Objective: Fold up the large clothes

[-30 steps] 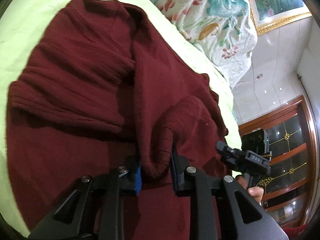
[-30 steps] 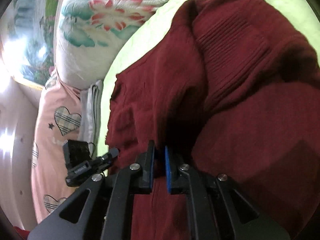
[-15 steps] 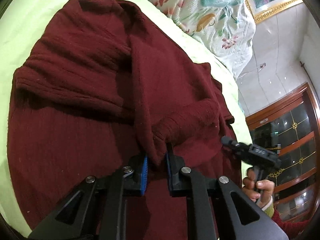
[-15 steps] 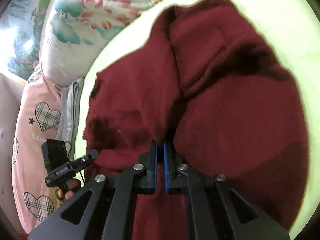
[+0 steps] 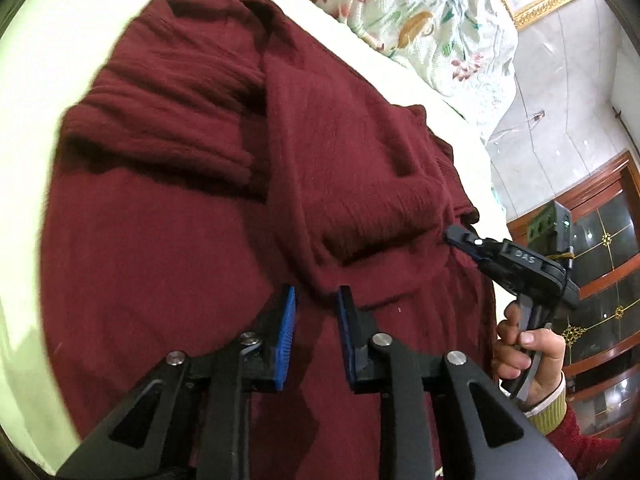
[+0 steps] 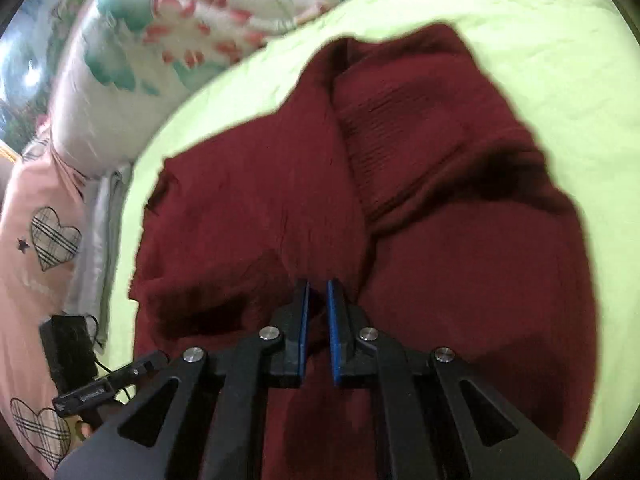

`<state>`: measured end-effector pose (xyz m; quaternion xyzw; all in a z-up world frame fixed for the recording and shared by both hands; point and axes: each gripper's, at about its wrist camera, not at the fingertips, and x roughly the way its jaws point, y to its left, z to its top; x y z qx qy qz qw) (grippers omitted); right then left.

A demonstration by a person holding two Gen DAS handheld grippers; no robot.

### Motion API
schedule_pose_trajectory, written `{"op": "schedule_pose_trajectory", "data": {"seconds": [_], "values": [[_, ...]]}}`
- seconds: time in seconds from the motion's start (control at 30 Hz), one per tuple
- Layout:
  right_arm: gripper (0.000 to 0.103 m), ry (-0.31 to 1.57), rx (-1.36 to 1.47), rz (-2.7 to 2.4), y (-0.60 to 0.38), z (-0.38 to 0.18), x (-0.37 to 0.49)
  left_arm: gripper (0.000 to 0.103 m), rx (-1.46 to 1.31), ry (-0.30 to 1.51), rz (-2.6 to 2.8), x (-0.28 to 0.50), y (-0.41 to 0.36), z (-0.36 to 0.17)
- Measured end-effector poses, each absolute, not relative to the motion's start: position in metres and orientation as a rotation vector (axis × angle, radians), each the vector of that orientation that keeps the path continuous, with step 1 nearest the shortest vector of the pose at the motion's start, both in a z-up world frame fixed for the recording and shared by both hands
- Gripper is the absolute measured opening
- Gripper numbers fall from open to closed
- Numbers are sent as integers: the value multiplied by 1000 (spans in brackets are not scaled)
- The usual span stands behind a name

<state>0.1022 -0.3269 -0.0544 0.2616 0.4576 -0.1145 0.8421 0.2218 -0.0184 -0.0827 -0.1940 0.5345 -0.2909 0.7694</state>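
A dark red knitted sweater [image 5: 168, 240] lies on a light green bed sheet [image 5: 48, 52], with one sleeve folded across its body. My left gripper [image 5: 316, 300] hangs just above it with its blue-padded jaws apart; a fold of the sweater lies right in front of them, not pinched. In the right wrist view the sweater [image 6: 460, 260] fills the middle. My right gripper [image 6: 317, 286] has its jaws a narrow gap apart with a ridge of sweater fabric at the tips. The right gripper also shows in the left wrist view [image 5: 516, 264], held by a hand.
A floral pillow [image 5: 432, 20] lies at the head of the bed. A pink heart-print pillow [image 6: 36, 248] lies beside the sheet's left edge. A wooden glass-door cabinet [image 5: 600, 264] stands beyond the bed. The other gripper [image 6: 96, 392] shows at the lower left of the right wrist view.
My left jaws have opened and let go of the sweater fold they pinched. My right jaws have parted slightly. Both grippers have lifted back from the sweater.
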Motion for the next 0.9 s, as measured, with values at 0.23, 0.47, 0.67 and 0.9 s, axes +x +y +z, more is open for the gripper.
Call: {"op": "schedule_pose_trajectory", "data": {"seconds": [0.23, 0.47, 0.67, 0.9], "values": [[34, 888, 516, -169, -309, -21, 56, 47, -453, 1091, -595, 175, 9, -54], [45, 849, 512, -167, -291, -9, 5, 59, -391, 1048, -457, 122, 45, -41], [48, 836, 518, -220, -291, -8, -36, 60, -383, 1074, -411, 94, 80, -61], [56, 816, 519, -258, -300, -3, -77, 64, -417, 1087, -427, 69, 107, -74]]}}
